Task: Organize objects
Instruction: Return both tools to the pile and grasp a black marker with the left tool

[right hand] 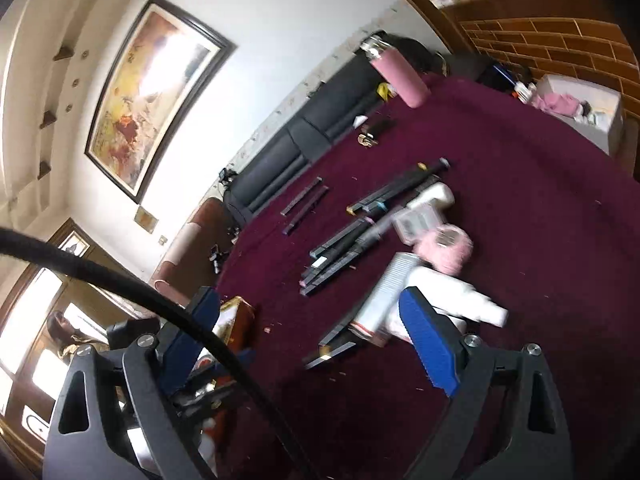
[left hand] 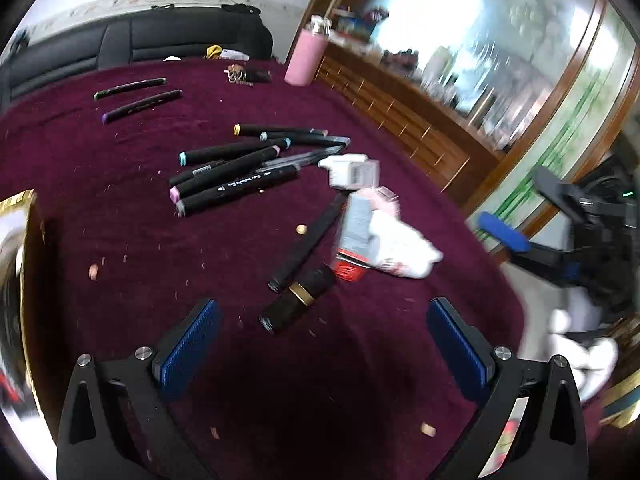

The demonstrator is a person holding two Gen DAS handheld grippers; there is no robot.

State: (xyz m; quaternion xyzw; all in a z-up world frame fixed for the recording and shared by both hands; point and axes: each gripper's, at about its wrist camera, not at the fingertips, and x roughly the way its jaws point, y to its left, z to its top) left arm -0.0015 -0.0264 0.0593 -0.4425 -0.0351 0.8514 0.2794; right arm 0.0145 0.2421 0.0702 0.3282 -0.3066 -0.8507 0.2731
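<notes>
Left wrist view: a table covered in dark maroon cloth fills the frame, with a black sofa and a wooden cabinet behind it. The left gripper hovers low over the near part of the cloth; its jaws stand wide apart and hold nothing. Just ahead of the gap lies a short black tube with a gold band, and beside it a single black marker lying diagonally. Touching these is a loose cluster: a grey and red box, a white crumpled item and a small white box. A heap of markers lies farther off, and two separate pens lie near the far edge. A pink bottle stands upright at the far edge. The right gripper is visible off the table's right side.

Right wrist view: the same cloth appears tilted, below a white wall with a framed painting. The right gripper's jaws stand apart and empty. A black cable crosses the left finger.

Risk assessment: the cluster items overlap, so closing on the tube may drag the adjacent marker or box. Round markers may roll on the cloth. Both frames are blurred, which suggests motion and makes aim uncertain.
</notes>
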